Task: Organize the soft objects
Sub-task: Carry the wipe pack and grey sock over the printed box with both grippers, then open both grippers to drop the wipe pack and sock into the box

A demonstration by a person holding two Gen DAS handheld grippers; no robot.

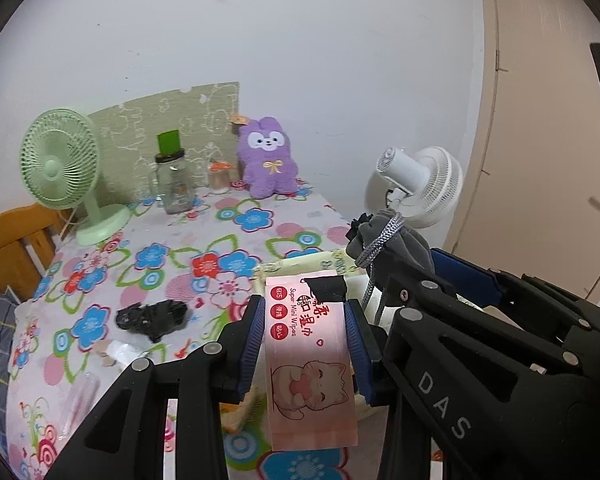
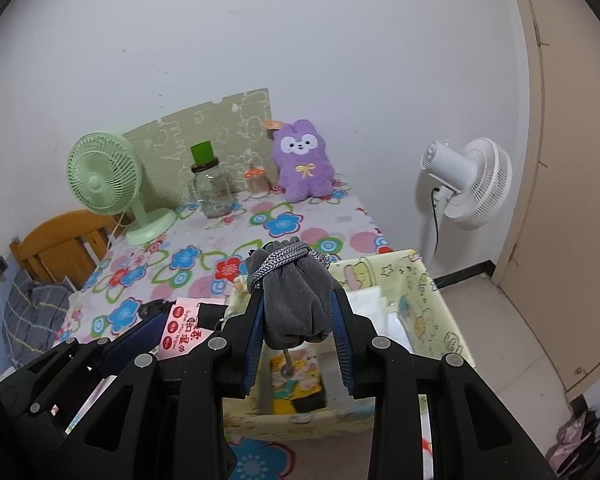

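**Both tongs loaded over the fabric bin**

Left gripper [image 1: 306,340] is clamped across a pink wipes pack [image 1: 310,360], jaws narrow on its flanks; right gripper [image 2: 298,332] squeezes a grey drawstring pouch [image 2: 296,304] below its tied neck; both hang above the yellow fabric bin [image 2: 432,304] at the table's near edge. I judge the pack light, slick and squashy, best held mid-body; the pouch limp, so grip the bulk, not the cord.
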